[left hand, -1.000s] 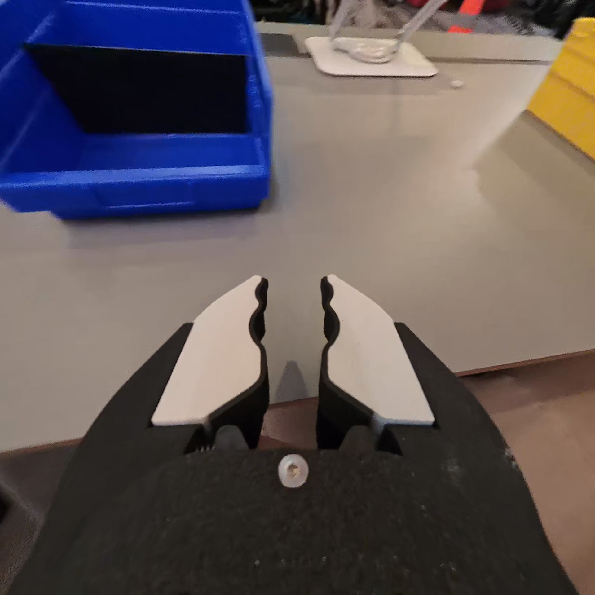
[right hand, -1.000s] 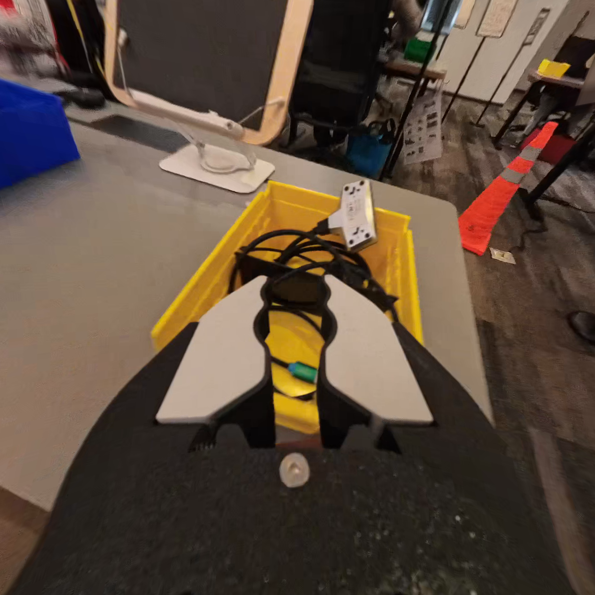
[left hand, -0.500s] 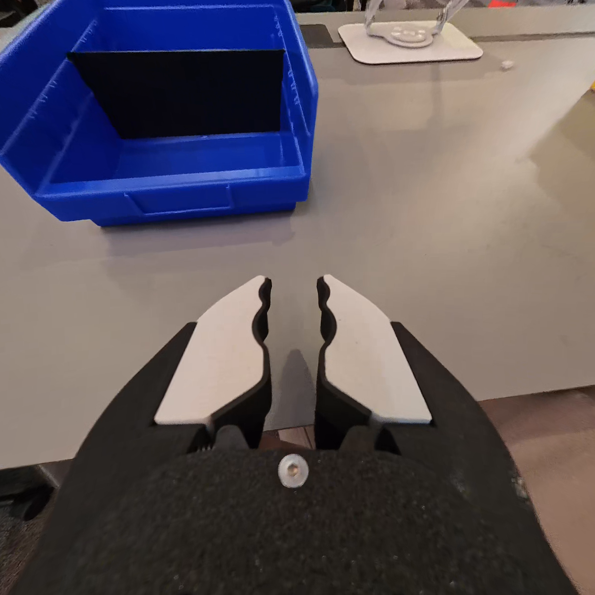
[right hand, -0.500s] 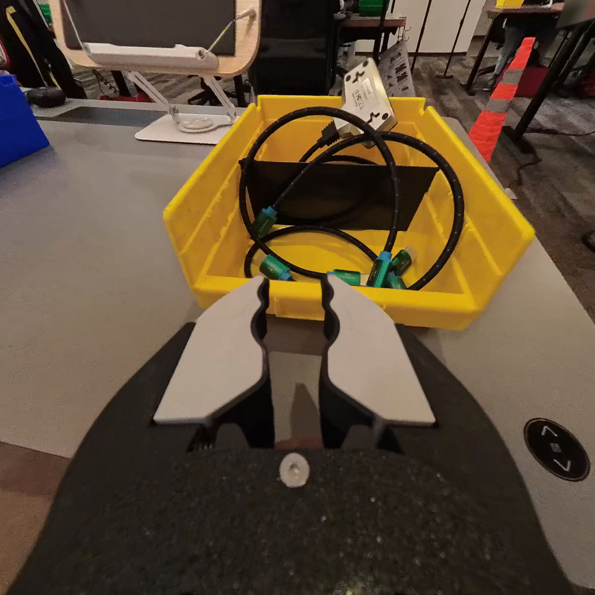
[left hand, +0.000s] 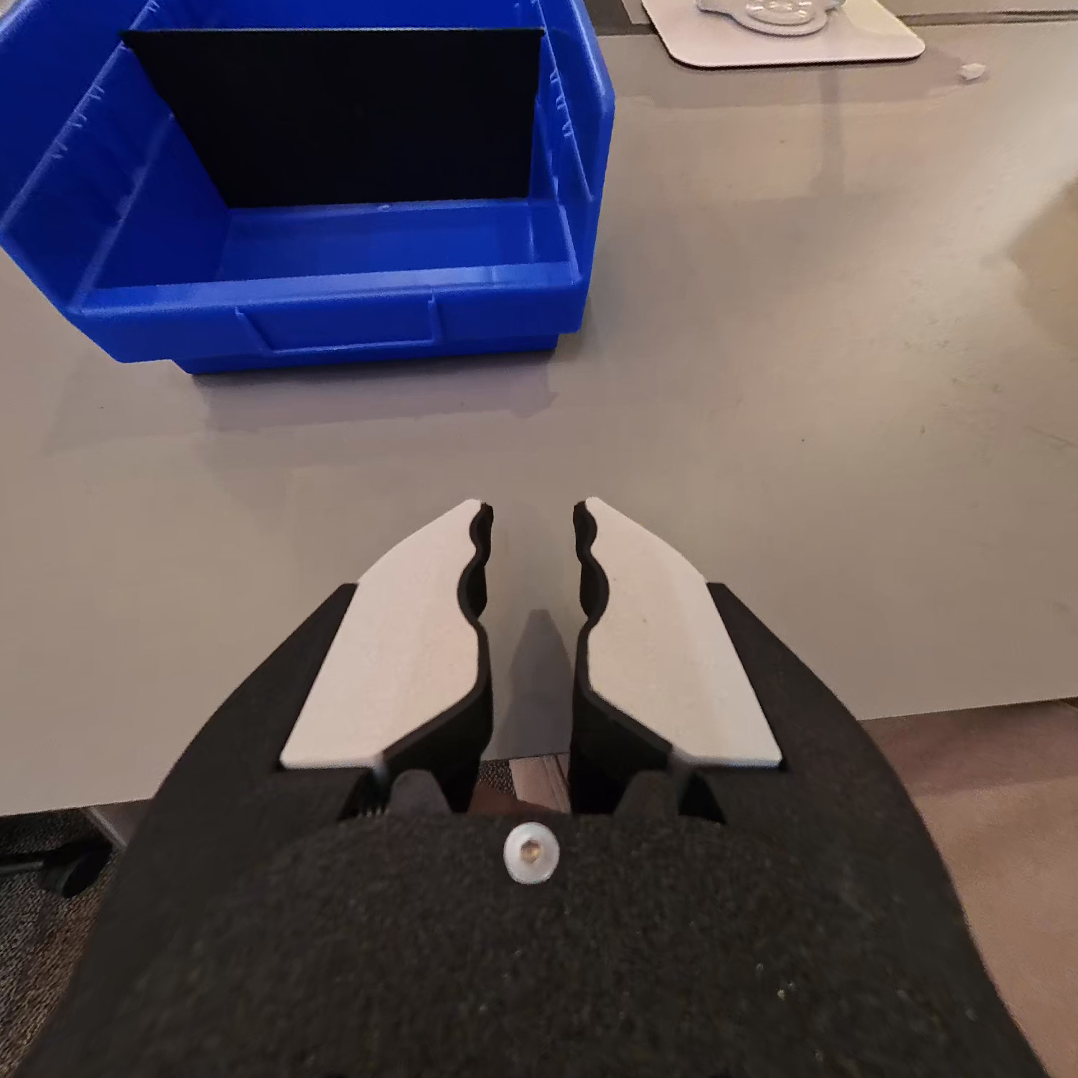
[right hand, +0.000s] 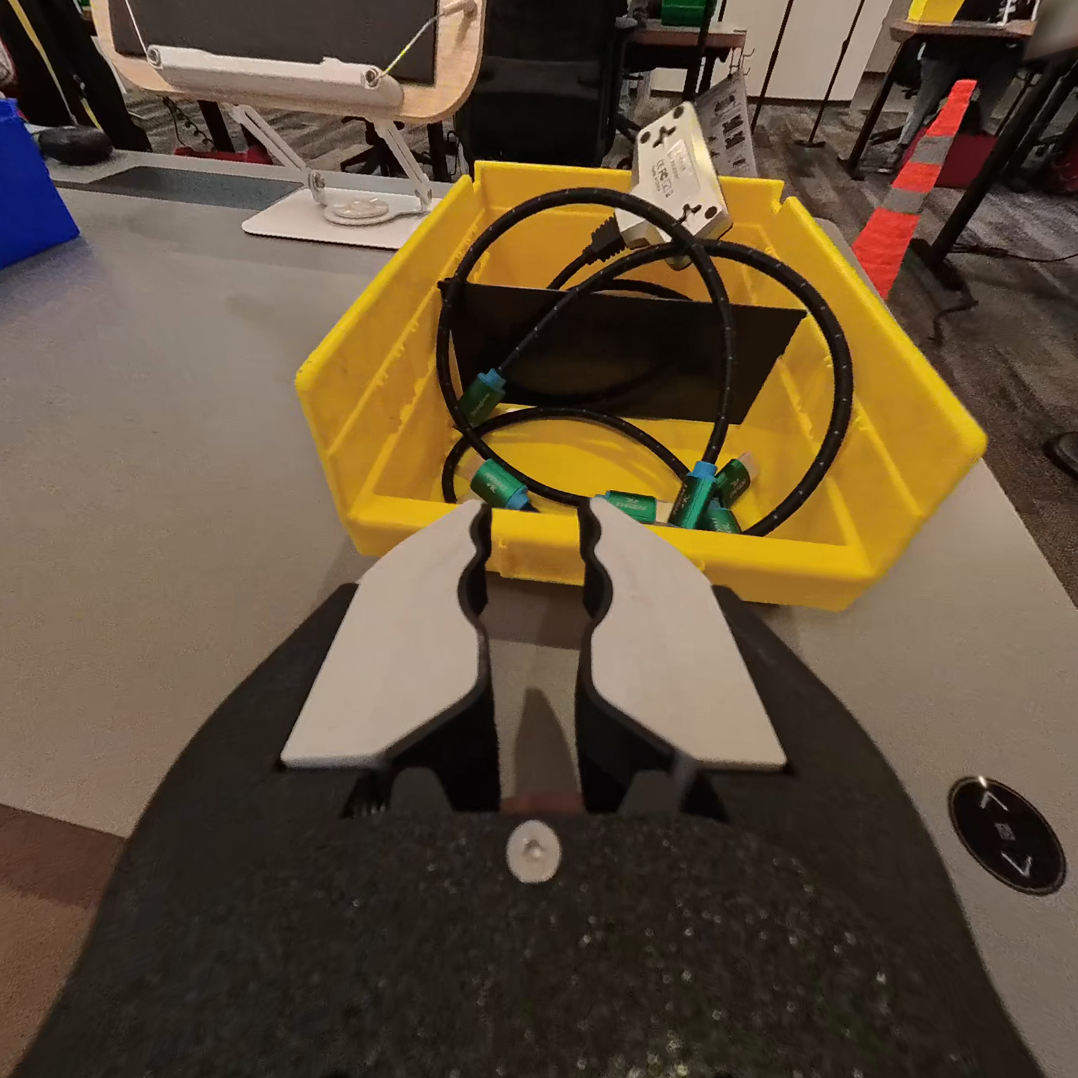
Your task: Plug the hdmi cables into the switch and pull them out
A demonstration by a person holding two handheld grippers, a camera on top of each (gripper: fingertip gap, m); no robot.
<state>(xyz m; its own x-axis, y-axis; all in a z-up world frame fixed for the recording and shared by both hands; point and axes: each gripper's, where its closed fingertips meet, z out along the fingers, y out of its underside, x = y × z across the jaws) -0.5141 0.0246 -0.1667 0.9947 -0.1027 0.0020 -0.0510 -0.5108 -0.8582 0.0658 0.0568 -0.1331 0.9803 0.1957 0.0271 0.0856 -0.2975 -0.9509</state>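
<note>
Both grippers, left (left hand: 533,513) and right (right hand: 533,513), fingers slightly spread, gripping and touching nothing.

You're seeing a blue bin (left hand: 326,326), a yellow bin (right hand: 910,466), black braided cables (right hand: 840,373) showing green connectors (right hand: 493,484), and a grey table (left hand: 758,408).

**Left tongs idle over tabletop, blue bin ahead**

Left tongs (left hand: 533,513) held parted with nothing between them, above the near edge of the grey tabletop (left hand: 758,379). Blue bin (left hand: 350,326) ahead-left with a black divider (left hand: 338,116) standing upright inside. White stand base (left hand: 787,41) far right. Floor visible below the tabletop edge.
</note>
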